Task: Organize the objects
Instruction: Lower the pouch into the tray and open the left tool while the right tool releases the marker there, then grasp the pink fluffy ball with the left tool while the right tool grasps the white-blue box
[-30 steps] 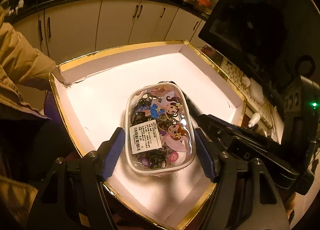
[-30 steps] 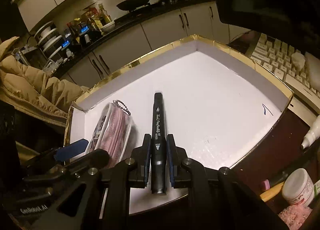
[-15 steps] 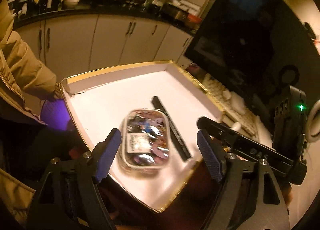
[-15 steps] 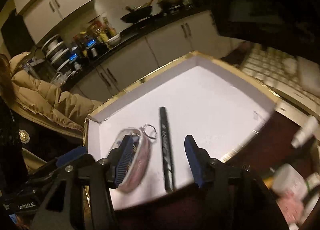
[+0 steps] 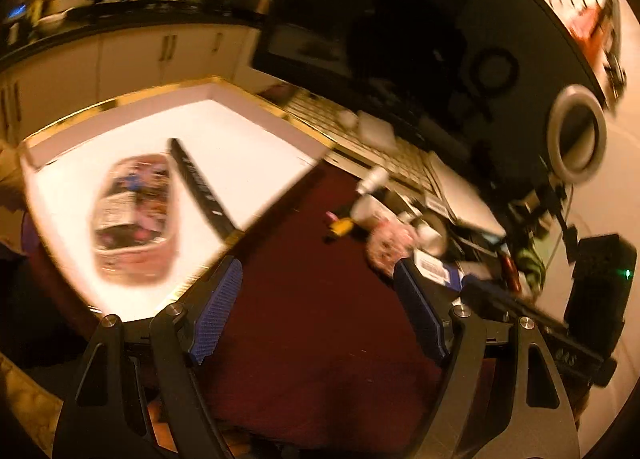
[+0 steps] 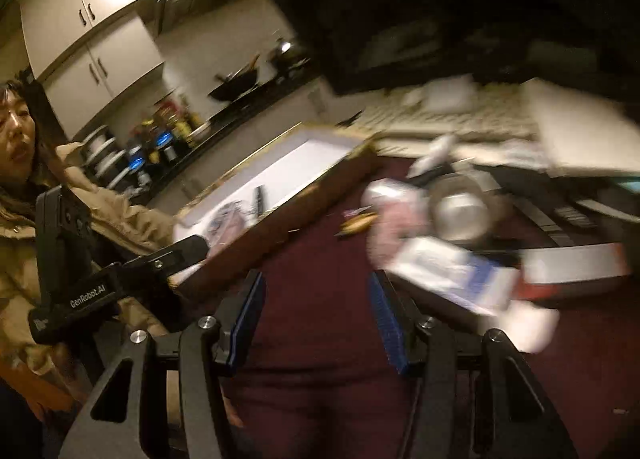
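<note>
In the left wrist view, the left gripper [image 5: 316, 311] sits at the bottom centre of the frame with its blue-padded jaws spread wide and nothing between them, only the dark red tabletop [image 5: 320, 259] beneath. In the left part of the frame lies the white tray with a gold rim [image 5: 240, 131]. Inside it rest the clear pouch [image 5: 134, 215], blurred, with a white label and colourful contents, and the black marker [image 5: 202, 189] just beside it to the right, running diagonally toward the tray's near edge. A cluster of small items, among them a white jar [image 5: 368, 213] and a yellow object [image 5: 342, 225], lies right of centre near a keyboard [image 5: 360, 131].

In the right wrist view, the right gripper [image 6: 316, 323] is likewise released, jaws apart and empty over the red surface. The tray appears at centre left, with pouch and marker small and blurred inside. The left gripper's black body shows at the left edge, in front of a person in a tan jacket [image 6: 120, 219].
</note>
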Demonstrator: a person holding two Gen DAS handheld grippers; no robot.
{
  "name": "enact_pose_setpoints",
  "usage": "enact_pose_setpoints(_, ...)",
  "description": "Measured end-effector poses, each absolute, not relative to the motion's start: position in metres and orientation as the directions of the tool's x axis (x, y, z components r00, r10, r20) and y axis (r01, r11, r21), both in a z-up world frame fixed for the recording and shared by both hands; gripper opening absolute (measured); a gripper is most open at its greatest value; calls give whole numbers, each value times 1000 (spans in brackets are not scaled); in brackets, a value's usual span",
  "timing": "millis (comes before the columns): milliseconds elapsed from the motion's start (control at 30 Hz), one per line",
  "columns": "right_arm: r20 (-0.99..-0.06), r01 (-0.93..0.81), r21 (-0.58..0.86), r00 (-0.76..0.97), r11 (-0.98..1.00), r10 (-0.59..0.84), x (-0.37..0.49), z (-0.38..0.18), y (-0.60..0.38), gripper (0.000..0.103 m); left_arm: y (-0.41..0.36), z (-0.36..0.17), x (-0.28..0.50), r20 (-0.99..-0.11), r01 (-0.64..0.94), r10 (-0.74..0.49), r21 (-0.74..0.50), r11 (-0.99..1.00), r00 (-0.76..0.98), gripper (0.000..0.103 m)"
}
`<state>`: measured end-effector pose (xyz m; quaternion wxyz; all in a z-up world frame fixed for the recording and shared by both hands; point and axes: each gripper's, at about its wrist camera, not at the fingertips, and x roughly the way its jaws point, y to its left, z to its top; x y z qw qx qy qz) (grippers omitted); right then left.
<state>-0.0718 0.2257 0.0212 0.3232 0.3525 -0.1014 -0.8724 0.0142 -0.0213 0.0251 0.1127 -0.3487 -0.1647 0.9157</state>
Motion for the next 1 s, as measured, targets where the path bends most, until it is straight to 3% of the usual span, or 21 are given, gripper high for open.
enact_pose_setpoints(267, -576, 401, 386, -599, -831, -557, -97, 13, 271, 54, 24, 20, 9, -646, -166, 362, -345, -924, -673, 79)
enact_pose_setpoints(533, -654, 448, 275, -561, -850, -507, -114, 1, 252, 58, 41, 21, 1, -665, -172, 338, -303, -937, -666, 79)
enact_pose_setpoints(767, -669, 544, 277, -483, -792, -565, -84, -10, 242, 58, 47, 16, -24, -683, -171, 344, -309, -936, -644, 79)
enact_pose_setpoints(900, -678, 501, 289, -495, -816, -544, -90, -17, 239, 58, 57, 13, -47, -704, -184, 326, -272, -944, -631, 79)
enact_pose_setpoints(967, -678, 465, 303, -508, -832, -531, -94, -17, 242, 56, 63, 9, -56, -711, -205, 341, -273, -940, -615, 79)
enact_pose_setpoints(1000, -680, 456, 300, -514, -838, -523, -95, -17, 242, 46, 67, 7, -60, -721, -217, 340, -262, -940, -604, 79)
